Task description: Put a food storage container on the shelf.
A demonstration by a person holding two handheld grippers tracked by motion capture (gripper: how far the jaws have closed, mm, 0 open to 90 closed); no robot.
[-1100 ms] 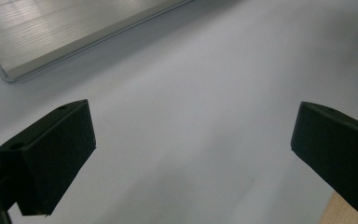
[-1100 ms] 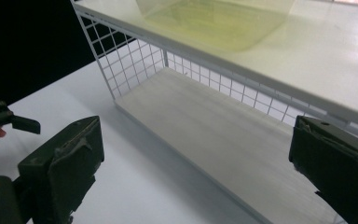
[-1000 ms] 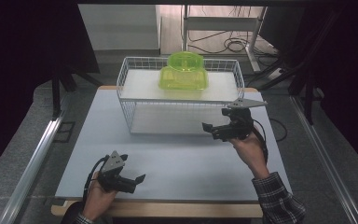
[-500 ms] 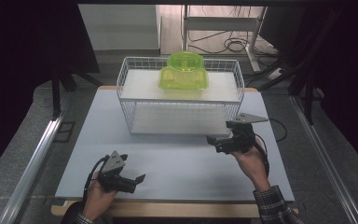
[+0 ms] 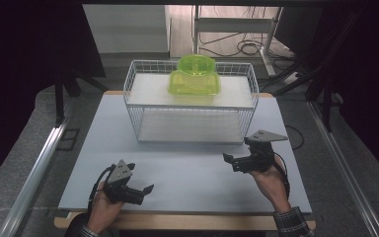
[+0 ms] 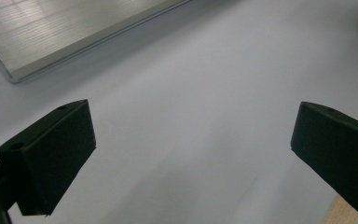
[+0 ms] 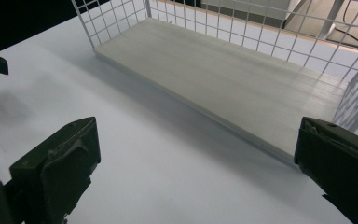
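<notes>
Green translucent plastic container is seen on the top shelf of the white wire rack, toward the rack's back middle. Rack is placed at the far half of the pale counter. Right tool is held in front of the rack's right end, well apart from the container; its jaws are spread wide, nothing between them. Rack's lower wooden shelf is faced by it. Left tool is held near the counter's front edge, well in front of the rack's left end; jaws spread apart, nothing gripped.
</notes>
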